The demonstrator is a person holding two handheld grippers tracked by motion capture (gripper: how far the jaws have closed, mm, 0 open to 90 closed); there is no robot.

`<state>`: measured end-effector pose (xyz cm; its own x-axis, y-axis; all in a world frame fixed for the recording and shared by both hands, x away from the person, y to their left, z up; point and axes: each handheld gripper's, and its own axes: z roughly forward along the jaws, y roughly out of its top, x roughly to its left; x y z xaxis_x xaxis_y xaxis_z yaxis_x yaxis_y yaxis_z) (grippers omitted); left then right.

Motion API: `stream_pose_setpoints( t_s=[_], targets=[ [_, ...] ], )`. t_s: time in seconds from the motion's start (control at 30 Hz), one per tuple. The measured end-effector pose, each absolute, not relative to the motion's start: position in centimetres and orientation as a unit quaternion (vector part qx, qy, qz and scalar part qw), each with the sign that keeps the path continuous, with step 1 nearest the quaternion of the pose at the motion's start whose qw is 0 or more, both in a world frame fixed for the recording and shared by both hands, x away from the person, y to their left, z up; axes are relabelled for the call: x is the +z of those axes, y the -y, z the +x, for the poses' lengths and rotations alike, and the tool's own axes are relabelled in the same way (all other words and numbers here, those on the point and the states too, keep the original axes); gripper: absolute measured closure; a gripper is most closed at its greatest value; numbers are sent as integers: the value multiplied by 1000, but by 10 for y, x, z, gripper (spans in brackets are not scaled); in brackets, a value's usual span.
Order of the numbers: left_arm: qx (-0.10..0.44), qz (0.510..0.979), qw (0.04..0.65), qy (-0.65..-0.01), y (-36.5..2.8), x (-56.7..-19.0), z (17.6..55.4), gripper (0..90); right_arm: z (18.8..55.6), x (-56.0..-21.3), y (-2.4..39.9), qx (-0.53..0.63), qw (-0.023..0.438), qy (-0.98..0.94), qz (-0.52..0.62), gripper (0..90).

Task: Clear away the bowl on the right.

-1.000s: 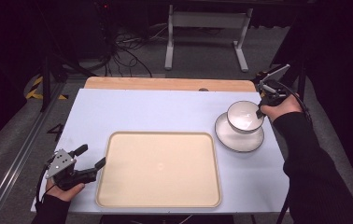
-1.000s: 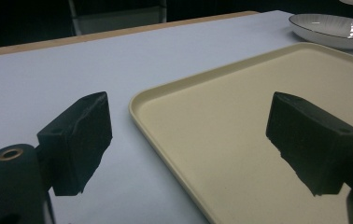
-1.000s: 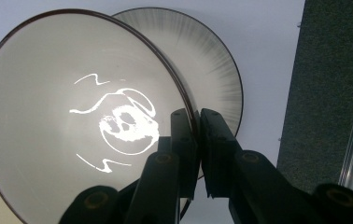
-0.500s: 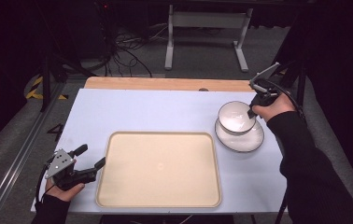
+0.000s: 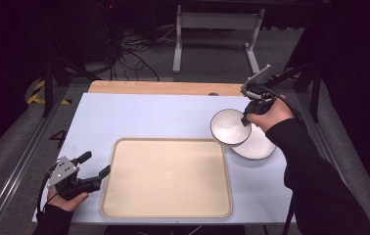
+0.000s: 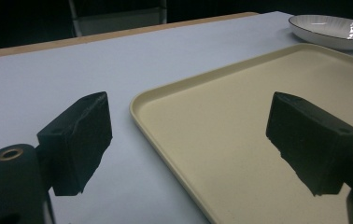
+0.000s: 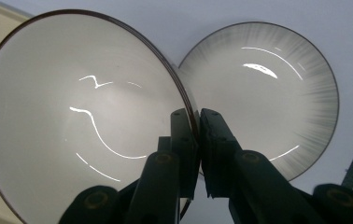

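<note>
My right gripper [image 5: 244, 119] [image 7: 197, 116] is shut on the rim of a white bowl [image 5: 230, 127] [image 7: 81, 116] with a dark edge, which hangs tilted above the table. Just to its right a white plate [image 5: 257, 146] [image 7: 268, 88] lies on the pale blue table [image 5: 139, 115]. The bowl's left edge is over the right rim of a large beige tray [image 5: 166, 177] [image 6: 240, 121]. My left gripper [image 5: 95, 166] [image 6: 188, 140] rests open near the tray's front-left corner, one jaw over the tray and one over the table, with nothing between them.
The plate [image 6: 333, 30] lies beyond the tray's far right corner in the left gripper view. A wooden strip [image 5: 163, 88] runs along the table's far edge. Behind it stand a metal frame [image 5: 212, 34] and cables on the floor.
My right gripper has lifted the bowl off the plate and carried it left toward the tray. The left gripper has stayed where it was.
</note>
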<state>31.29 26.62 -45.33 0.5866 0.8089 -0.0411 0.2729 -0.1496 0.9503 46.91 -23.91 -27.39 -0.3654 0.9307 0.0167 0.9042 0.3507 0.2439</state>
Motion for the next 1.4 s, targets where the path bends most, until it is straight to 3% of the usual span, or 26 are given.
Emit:
stream_pose_setpoints(
  t_s=[1.4],
  targets=[
    [254, 716, 532, -374, -266, -453, 312, 153, 423, -271, 113, 140, 16, -904, 404, 850]
  ],
)
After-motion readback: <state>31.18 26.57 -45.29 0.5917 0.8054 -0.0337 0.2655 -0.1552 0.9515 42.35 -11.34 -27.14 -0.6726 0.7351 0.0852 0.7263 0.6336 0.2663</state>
